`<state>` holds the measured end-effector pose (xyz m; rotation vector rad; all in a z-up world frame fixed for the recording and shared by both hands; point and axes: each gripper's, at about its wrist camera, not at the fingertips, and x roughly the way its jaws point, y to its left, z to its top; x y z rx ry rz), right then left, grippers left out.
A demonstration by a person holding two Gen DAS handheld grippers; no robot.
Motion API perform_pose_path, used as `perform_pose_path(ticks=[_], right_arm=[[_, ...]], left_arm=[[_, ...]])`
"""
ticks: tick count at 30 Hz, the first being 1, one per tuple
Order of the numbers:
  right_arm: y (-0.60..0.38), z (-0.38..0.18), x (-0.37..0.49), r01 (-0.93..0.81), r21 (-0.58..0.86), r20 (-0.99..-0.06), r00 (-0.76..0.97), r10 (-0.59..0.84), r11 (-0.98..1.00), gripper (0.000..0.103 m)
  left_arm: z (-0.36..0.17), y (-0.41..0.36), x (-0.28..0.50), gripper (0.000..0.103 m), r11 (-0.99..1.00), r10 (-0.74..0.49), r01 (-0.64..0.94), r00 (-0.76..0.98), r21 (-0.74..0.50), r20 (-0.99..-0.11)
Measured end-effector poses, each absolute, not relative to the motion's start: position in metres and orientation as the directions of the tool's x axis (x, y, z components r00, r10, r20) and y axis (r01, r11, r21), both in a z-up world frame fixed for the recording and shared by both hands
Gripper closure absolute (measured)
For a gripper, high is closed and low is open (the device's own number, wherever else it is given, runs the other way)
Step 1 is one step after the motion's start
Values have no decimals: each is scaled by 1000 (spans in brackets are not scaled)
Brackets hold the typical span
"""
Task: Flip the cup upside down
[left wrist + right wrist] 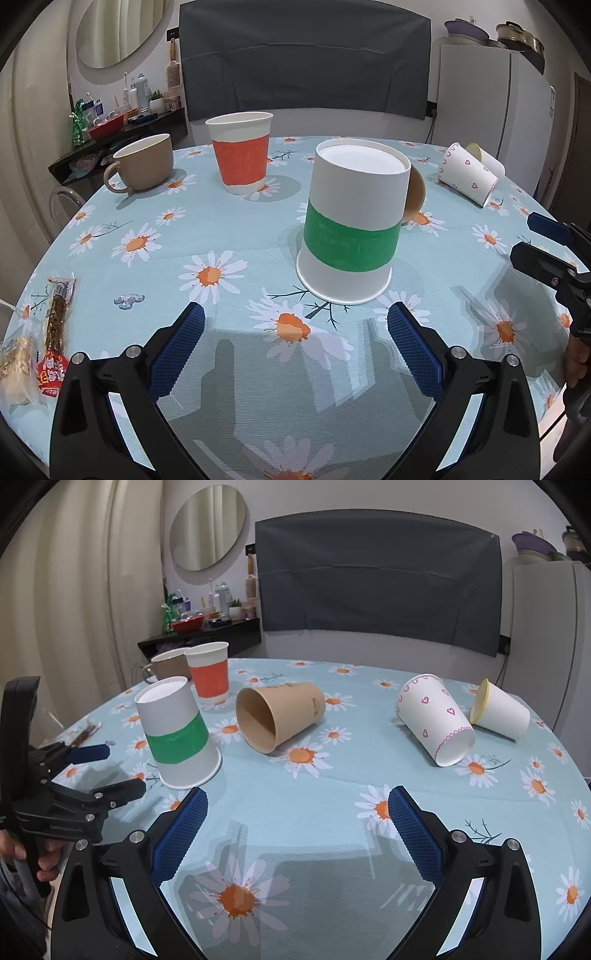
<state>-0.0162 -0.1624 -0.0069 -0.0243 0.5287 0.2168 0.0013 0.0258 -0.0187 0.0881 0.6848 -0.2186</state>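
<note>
Left gripper (295,325) and right gripper (297,806): black plastic arms, silver round-head screws, blue cross-hatched pads (177,349). Bare-skinned hand (22,853) at 8 o'clock.

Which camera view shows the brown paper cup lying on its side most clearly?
The right wrist view: the brown paper cup lies fully visible, open mouth toward the camera. In the left wrist view only a brown sliver shows behind the green-banded cup.
</note>
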Motion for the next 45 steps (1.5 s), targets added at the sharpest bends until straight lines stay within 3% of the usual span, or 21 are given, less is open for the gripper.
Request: perform_pose_path(ticks=[11, 45], right_arm=[[-162, -10, -12, -192, 21, -529, 831, 174, 981, 9], [-162, -12, -12, -196, 23, -542, 821, 177, 980, 9]], left_arm=[[-18, 15, -6, 6, 968, -130, 233, 784, 94, -607], [-18, 15, -7, 6, 972, -91, 204, 794, 121, -601]])
